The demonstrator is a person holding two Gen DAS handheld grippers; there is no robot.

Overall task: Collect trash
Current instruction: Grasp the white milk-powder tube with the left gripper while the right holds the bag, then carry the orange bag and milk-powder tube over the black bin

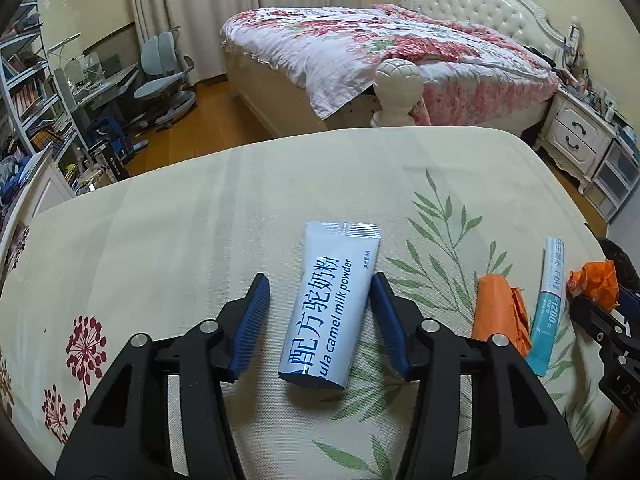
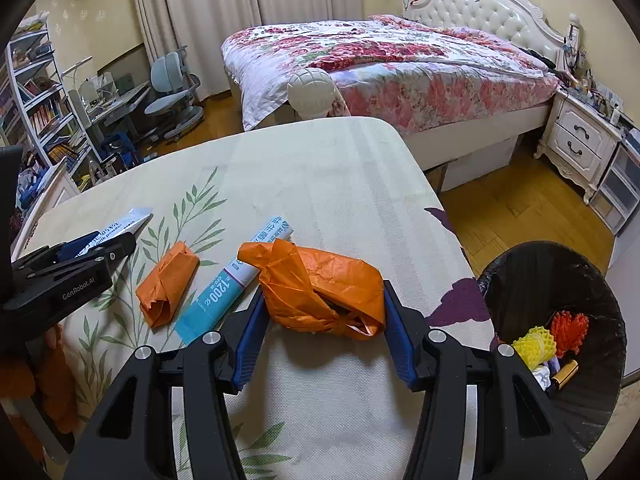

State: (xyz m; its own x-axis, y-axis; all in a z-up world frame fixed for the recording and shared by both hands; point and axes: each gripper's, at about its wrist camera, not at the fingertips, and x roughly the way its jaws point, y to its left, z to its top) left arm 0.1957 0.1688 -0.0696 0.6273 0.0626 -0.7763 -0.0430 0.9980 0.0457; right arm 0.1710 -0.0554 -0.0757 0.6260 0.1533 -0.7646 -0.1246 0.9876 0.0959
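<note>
Left claw (image 1: pixel 320 312) wide open around the camel milk powder packet (image 1: pixel 330 308). Right claw (image 2: pixel 324 320) open, hugging the crumpled orange bag (image 2: pixel 320 288). Probably the grabbing step; next, squeeze, then carry to the black trash bin (image 2: pixel 520 264) beside the right claw.

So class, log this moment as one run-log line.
left gripper: open around white camel-milk powder sachet | right gripper: open around crumpled orange plastic bag | black bin: holds trash

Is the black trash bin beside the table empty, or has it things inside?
Not empty: the trash bin holds yellow foam netting, orange-red netting and other scraps.
</note>
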